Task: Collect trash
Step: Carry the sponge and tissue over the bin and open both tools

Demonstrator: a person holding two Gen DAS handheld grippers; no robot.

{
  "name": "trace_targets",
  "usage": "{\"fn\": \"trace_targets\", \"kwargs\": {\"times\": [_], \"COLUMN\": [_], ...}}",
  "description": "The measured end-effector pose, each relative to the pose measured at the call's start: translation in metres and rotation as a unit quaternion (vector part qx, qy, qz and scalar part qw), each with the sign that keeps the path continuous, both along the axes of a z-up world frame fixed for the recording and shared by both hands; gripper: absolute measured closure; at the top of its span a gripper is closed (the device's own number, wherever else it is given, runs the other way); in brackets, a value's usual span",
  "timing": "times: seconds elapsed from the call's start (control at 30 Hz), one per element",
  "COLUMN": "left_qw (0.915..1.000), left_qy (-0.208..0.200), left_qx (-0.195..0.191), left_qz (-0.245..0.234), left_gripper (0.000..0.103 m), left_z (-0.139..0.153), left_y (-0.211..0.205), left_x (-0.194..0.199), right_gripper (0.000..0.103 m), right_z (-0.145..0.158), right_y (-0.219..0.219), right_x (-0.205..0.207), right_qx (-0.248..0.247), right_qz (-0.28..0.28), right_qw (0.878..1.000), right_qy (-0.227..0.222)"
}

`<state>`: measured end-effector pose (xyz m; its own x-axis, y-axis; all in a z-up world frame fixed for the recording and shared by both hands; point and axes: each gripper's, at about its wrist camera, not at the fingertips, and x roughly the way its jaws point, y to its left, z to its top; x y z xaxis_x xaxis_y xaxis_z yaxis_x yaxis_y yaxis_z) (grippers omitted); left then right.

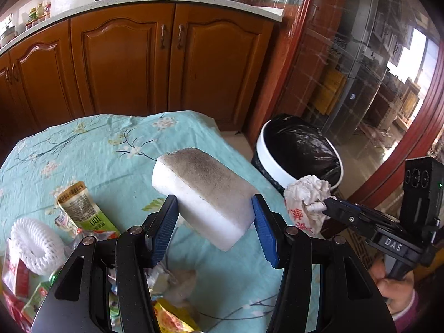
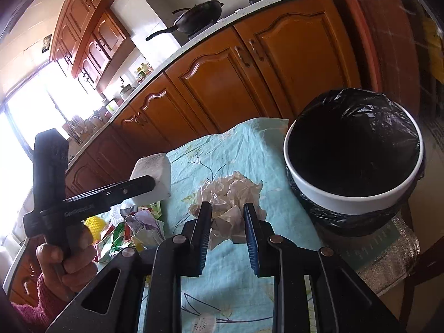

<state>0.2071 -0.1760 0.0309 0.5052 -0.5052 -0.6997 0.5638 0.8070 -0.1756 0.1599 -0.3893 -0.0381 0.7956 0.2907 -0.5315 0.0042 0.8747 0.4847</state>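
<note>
The left gripper (image 1: 215,223) pinches a white sponge block (image 1: 204,194) between its two blue pads, lifted above the table. The pads hold only the near end of the block; the far end hangs free. The long axis of the block runs from near right to far left in the left wrist view, and its grey dirty face looks up. I judge that such soft foam can twist or slide out if the hand swings fast toward the bin, because the hold is at one end only.

The right gripper (image 2: 226,222) has its jaws close together on a crumpled paper wad (image 2: 231,194), also held above the blue flowered tablecloth (image 2: 236,149). The wad is round and has no clear long axis. It is loose and springy, so a part can pull out of the pinch and fall on the cloth or the floor.

On the near left part of the table lies more trash: a green drink pouch (image 1: 80,208), a white foam net (image 1: 34,241) and some wrappers.

Farther, beyond the right edge of the table, stands the white bin with a black bag (image 2: 352,149), open at the top. Both hands are near each other, so they can bump if both go to the bin together. A release made too early would drop the thing on the rim or in the gap beside the table.
</note>
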Motion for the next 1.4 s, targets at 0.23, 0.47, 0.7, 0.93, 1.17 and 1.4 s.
{"fn": "trace_targets", "kwargs": {"times": [0.23,0.47,0.7,0.93,1.17,1.4], "left_qw": [0.9991,0.9981,0.9966,0.9942,0.9921,0.9888], "left_qy": [-0.009,-0.007,0.006,0.033,0.038,0.062], "left_qx": [-0.020,-0.016,-0.015,-0.022,-0.006,0.009], "left_qz": [-0.037,-0.060,-0.080,-0.100,-0.119,-0.135], "left_gripper": [0.050,0.049,0.049,0.049,0.049,0.048], "left_z": [0.004,-0.001,-0.012,-0.024,-0.021,-0.027], "left_y": [-0.027,-0.057,-0.084,-0.116,-0.152,-0.177], "left_x": [-0.021,-0.022,-0.014,0.004,0.024,0.043], "right_gripper": [0.079,0.079,0.079,0.079,0.079,0.078], "right_z": [0.003,0.008,0.010,0.009,0.008,0.007], "right_y": [-0.025,-0.041,-0.064,-0.086,-0.113,-0.134], "right_x": [-0.012,-0.023,-0.023,-0.013,0.004,0.022], "right_qx": [-0.012,-0.022,-0.026,-0.038,-0.048,-0.056], "right_qz": [-0.027,-0.047,-0.068,-0.085,-0.094,-0.101], "right_qw": [1.000,0.999,0.997,0.995,0.994,0.991], "right_qy": [0.003,0.004,0.008,0.024,0.041,0.062]}}
